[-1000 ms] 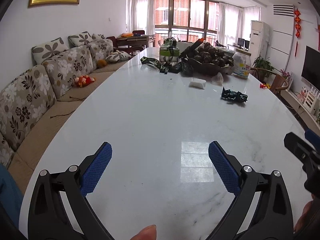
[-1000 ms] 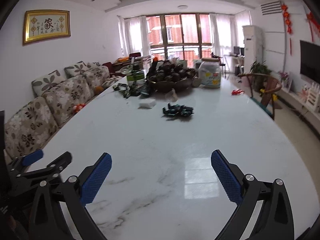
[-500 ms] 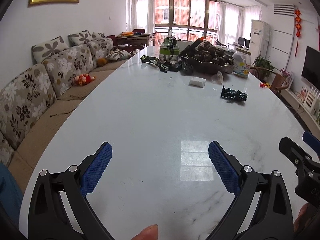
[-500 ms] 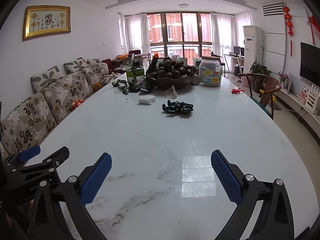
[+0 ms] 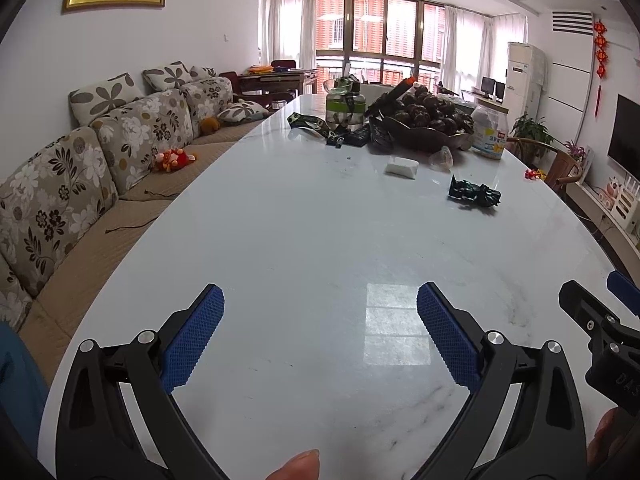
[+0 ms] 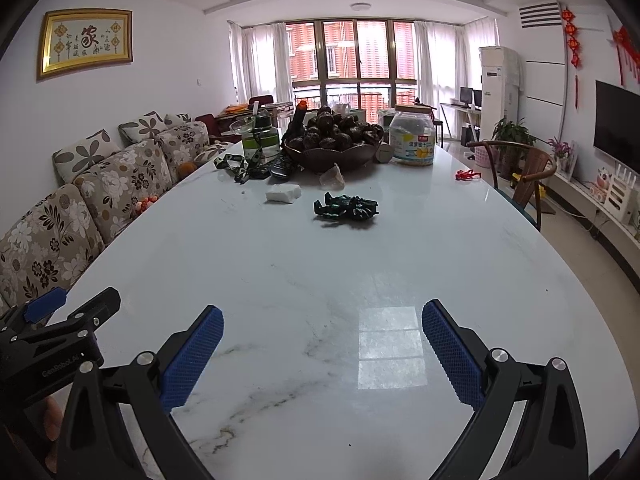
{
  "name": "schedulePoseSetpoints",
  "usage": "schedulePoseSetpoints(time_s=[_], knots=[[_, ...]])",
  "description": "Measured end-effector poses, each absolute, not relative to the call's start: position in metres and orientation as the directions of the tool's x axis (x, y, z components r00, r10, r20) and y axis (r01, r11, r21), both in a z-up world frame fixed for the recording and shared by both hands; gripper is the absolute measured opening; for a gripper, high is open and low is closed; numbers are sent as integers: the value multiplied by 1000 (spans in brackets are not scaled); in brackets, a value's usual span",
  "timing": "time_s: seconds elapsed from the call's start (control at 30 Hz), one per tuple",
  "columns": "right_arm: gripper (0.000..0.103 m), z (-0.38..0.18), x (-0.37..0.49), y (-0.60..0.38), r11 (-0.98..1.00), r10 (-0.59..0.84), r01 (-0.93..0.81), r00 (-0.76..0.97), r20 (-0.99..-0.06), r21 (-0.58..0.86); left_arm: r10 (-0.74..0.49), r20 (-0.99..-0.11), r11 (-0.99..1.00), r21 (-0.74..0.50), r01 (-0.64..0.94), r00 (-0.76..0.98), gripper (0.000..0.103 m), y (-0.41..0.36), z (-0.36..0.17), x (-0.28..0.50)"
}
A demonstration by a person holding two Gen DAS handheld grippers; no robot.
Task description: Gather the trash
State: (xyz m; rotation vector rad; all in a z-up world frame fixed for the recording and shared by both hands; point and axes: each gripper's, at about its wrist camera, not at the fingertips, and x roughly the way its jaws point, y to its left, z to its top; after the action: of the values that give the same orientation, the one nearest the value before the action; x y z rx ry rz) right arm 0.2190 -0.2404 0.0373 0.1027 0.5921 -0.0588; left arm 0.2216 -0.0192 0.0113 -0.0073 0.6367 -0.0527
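Both grippers hover low over the near end of the white marble table, side by side, and neither grips or touches anything. The left gripper fills the bottom of its own view with its jaws spread wide, the blue textured pads well apart and only bare tabletop showing between them. The right gripper stands just as wide in the lower part of its view, blue pads splayed, nothing between them but the marble and a bright window reflection. Each tool peeks into the other's picture: the right one at the lower right edge of the left view, the left one at the lower left edge of the right view. The trash lies far up the table, well apart from both tools: a crumpled dark green wrapper just above the centre of the right view, and in the left view at the centre right. A white wad of tissue sits just left of it and a little farther off, and a small clear crumpled piece rests close in front of the dark bowl heaped with dark round fruit. Beside the bowl stand a green-banded bottle on the left and a lidded clear jar on the right.
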Motion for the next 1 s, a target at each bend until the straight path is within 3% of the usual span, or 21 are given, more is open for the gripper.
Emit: schedulePoseSetpoints(time_s=[1.0], knots=[[98, 34, 223, -242, 994, -33, 85, 822, -568, 65, -64, -608, 998, -20, 65, 791, 95, -22, 6, 220]])
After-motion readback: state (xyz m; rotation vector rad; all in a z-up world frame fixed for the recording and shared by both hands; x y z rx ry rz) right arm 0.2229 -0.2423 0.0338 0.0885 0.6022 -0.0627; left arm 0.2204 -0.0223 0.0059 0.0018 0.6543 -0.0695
